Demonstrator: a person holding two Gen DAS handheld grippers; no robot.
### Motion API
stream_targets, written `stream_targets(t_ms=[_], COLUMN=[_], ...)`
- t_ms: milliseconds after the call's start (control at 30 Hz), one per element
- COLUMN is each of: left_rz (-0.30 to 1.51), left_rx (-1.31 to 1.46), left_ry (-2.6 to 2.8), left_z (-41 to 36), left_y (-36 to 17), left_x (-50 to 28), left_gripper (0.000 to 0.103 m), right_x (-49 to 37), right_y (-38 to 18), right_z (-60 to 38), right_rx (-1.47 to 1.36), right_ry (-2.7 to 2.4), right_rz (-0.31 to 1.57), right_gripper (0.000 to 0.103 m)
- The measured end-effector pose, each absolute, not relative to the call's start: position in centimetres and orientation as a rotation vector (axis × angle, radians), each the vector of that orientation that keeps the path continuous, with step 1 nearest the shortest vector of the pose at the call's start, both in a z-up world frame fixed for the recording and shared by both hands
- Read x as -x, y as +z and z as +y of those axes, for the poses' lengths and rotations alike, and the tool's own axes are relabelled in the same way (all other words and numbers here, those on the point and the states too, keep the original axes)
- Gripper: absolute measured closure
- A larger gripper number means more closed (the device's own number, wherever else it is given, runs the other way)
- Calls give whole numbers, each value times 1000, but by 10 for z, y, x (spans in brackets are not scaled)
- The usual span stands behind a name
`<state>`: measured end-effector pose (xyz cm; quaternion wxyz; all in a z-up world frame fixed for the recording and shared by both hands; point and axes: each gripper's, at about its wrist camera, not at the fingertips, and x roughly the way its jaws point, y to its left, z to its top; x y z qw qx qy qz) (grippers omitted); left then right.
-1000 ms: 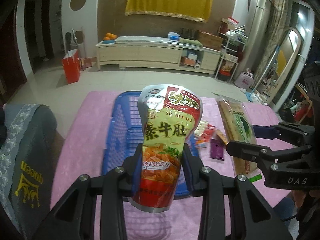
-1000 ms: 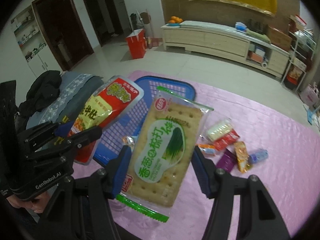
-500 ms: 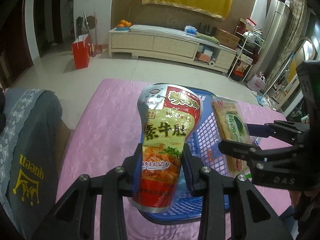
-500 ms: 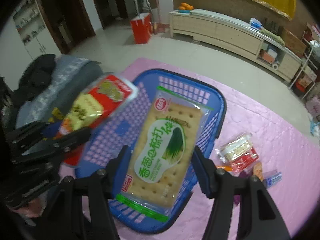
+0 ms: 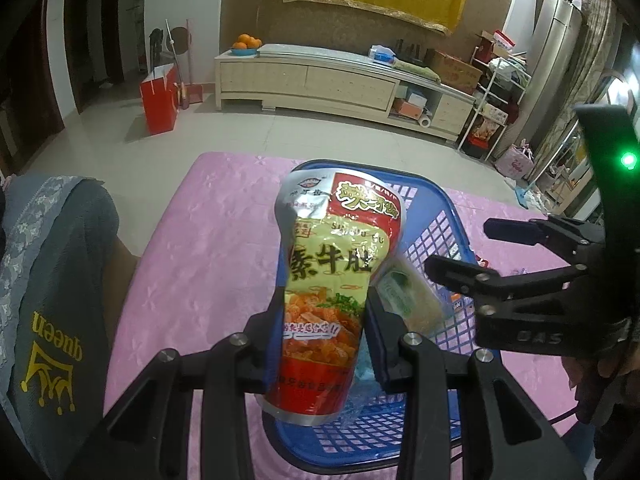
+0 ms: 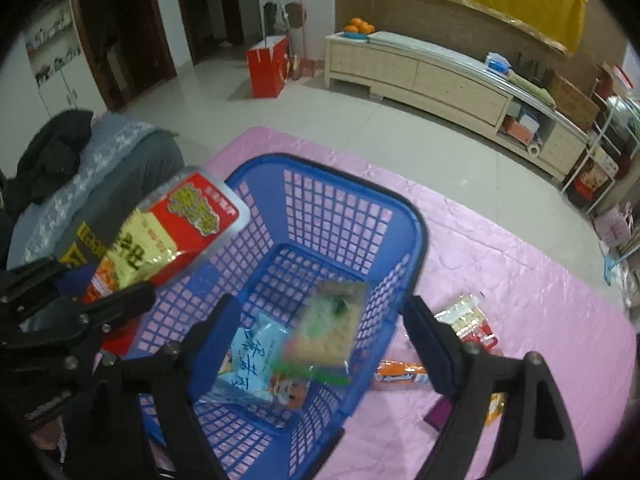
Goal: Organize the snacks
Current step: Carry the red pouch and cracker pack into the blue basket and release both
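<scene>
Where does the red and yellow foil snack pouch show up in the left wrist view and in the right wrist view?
Left wrist view: the red and yellow foil snack pouch stands upright at centre, clamped in the left gripper.
Right wrist view: the pouch lies tilted at the left edge, over the basket's near-left rim.
Shared landmark: the blue plastic lattice basket on the pink tablecloth.

The cracker pack [image 6: 328,324] is a motion blur, its print unreadable. The red pouch [image 5: 332,292] hides much of the basket [image 5: 436,200] floor. The small snacks [image 6: 466,322] are partly behind a finger [image 6: 434,344].
</scene>
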<state>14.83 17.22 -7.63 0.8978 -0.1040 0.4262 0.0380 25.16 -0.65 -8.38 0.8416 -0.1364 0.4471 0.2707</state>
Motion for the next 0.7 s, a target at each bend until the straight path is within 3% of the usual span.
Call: stream_targets(t_ms=[633, 700], left_rz=[935, 944], left_rx=[181, 165], left_ry=[6, -1], left_z=[148, 144], left_y=[-87, -90], left_x=[-188, -196], left_gripper=[66, 56], right_x=[-238, -238], right_y=[-84, -84], right_z=[-66, -71], right_rx=[114, 105], right_ry=[489, 479], right_rz=[995, 993], right_gripper=[16, 16])
